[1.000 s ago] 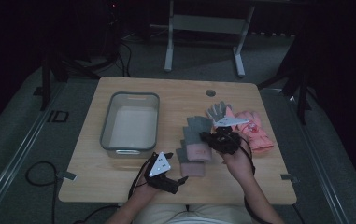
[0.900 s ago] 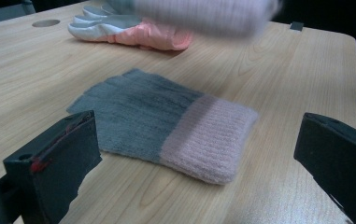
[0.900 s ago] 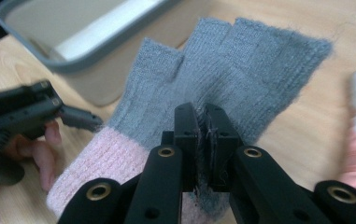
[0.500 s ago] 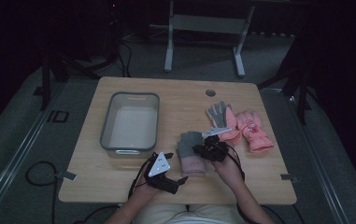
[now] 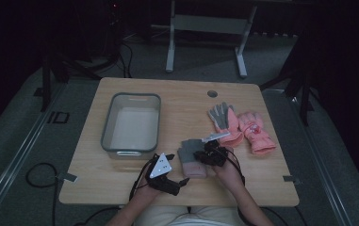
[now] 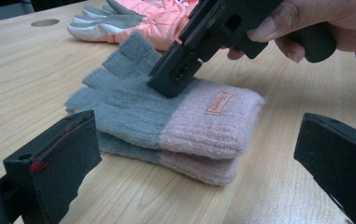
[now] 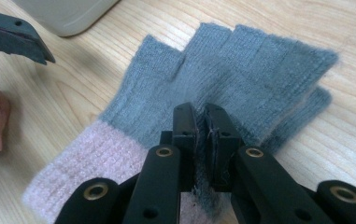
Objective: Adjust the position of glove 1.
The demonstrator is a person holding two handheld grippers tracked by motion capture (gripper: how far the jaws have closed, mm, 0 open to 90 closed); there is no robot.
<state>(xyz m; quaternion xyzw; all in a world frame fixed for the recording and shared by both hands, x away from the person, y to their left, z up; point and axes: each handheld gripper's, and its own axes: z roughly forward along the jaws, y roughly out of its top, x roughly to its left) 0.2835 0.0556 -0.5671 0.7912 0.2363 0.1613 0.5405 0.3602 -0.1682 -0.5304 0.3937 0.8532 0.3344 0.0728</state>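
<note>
- Knit gloves (image 7: 241,74), grey with pink cuffs, lie stacked on the counter (image 5: 182,99) under my right tongs (image 7: 199,121), which pinch only a fold of the top one; lifting could leave the lower glove behind.
- My left tongs (image 6: 199,163) gape wide and empty just short of the cuffs; closing late, the pair may slide apart.

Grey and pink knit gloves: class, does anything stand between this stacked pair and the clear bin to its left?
Nothing visible does. The knit gloves lie just right of the bin, with bare table between them. The right gripper is pinched on the top glove; the left gripper waits open nearer the person, off that path.
</note>
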